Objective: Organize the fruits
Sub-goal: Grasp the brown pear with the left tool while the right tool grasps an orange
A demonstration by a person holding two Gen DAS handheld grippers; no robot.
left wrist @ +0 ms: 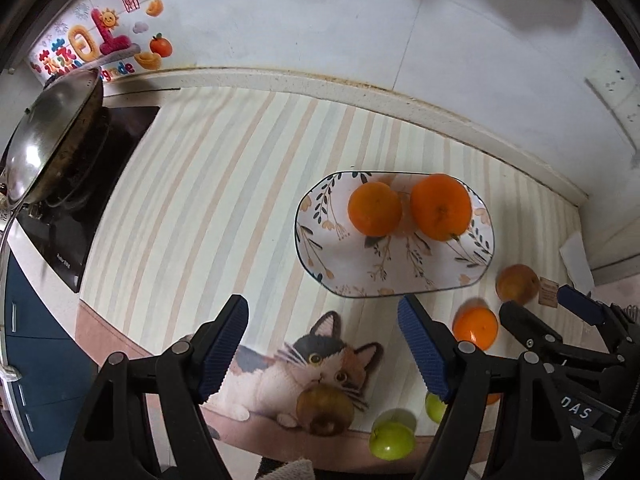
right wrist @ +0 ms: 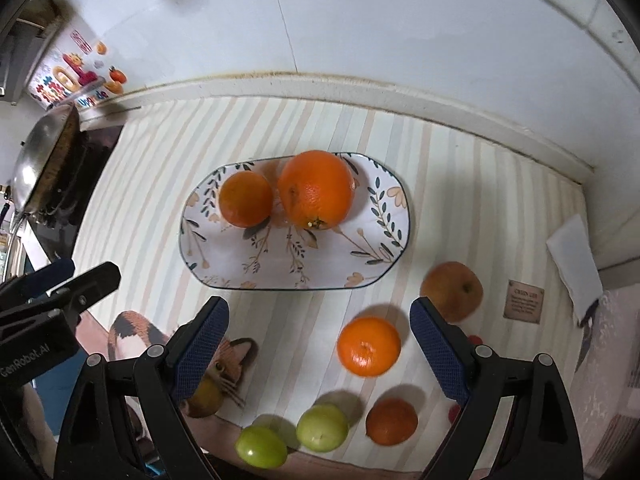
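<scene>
Both tools, left tool (left wrist: 322,346) and right tool (right wrist: 316,350), are hanging apart and empty, so we are centering the right one over the loose orange (right wrist: 369,346) at lower centre, aiming for the plate (right wrist: 216,256).

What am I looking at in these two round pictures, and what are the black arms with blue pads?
A person holds a two-finger gripper in each hand; each has a fisheye camera looking along its fingers. One picture is from the left gripper, the other from the right gripper. The blue pads are the fingertips. Both grippers are open and hold nothing.

Below is a striped mat with a cat print, on a kitchen counter. A flowered plate carries two oranges, a small orange and a big orange. Loose on the mat lie two more oranges, two green fruits and two brownish apples. A wok sits on the stove at left.
</scene>
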